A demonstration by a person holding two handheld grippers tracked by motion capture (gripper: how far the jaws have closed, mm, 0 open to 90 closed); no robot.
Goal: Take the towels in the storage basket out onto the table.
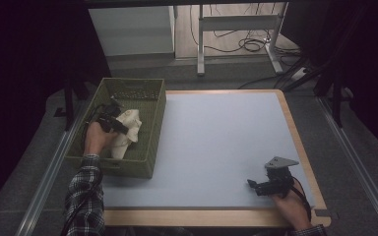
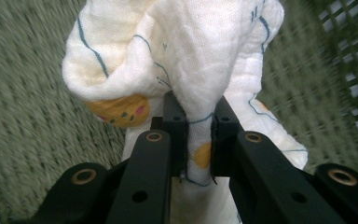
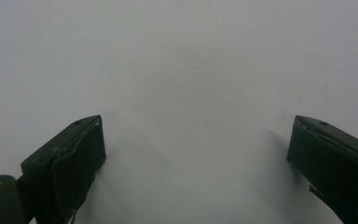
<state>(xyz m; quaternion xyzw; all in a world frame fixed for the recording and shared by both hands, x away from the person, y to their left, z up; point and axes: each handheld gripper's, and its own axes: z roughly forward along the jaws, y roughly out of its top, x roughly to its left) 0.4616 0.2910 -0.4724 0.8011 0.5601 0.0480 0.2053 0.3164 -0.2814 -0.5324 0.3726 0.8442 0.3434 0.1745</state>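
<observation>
A cream cloth [image 1: 128,132] with thin blue lines and orange spots lies bunched inside a green woven basket [image 1: 153,125] at the table's left. My left gripper [image 1: 120,127] reaches into the basket and is shut on a fold of the cloth [image 2: 186,60]; the left gripper view has the fabric pinched between the two black pads [image 2: 175,122]. Near the table's front right corner my right gripper [image 1: 252,184] rests low over the pale blue mat [image 1: 216,142], jaws wide apart with nothing between them [image 3: 196,154].
The basket's tall walls surround the cloth and my left hand. A wooden rim [image 1: 295,132] frames the mat. Beyond the table stand a white cabinet [image 1: 133,29] and desk legs with cables [image 1: 248,44] on the floor.
</observation>
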